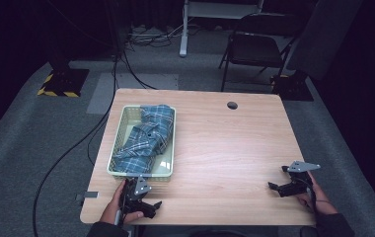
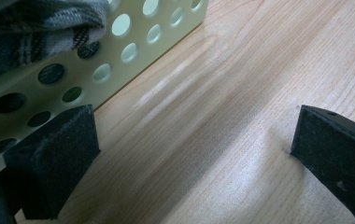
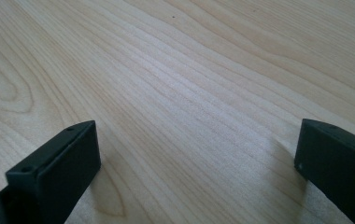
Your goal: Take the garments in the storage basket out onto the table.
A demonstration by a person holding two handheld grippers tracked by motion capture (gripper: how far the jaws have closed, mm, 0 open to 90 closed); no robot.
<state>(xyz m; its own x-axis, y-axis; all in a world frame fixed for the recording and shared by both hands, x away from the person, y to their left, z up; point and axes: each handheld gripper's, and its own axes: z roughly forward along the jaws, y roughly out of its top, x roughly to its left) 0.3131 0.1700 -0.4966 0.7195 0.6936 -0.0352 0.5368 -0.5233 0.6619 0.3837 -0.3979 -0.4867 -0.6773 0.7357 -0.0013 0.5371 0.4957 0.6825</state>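
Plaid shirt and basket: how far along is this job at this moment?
The plaid shirt lies bunched inside the pale perforated basket at the table's left, one fold draped over the far rim. Nothing is in hand: the left gripper sits open just in front of the basket's near wall, and the right gripper rests open over bare wood. Any handling of the shirt has not yet begun.

1. Rectangular light-wood table (image 1: 225, 148), pale grain, with a round cable hole (image 1: 232, 105) near its far edge.
2. Pale cream perforated plastic basket (image 1: 118, 133), left of and nearer than the hole, standing directly on the tabletop, holding a blue plaid cloth (image 1: 148, 138).
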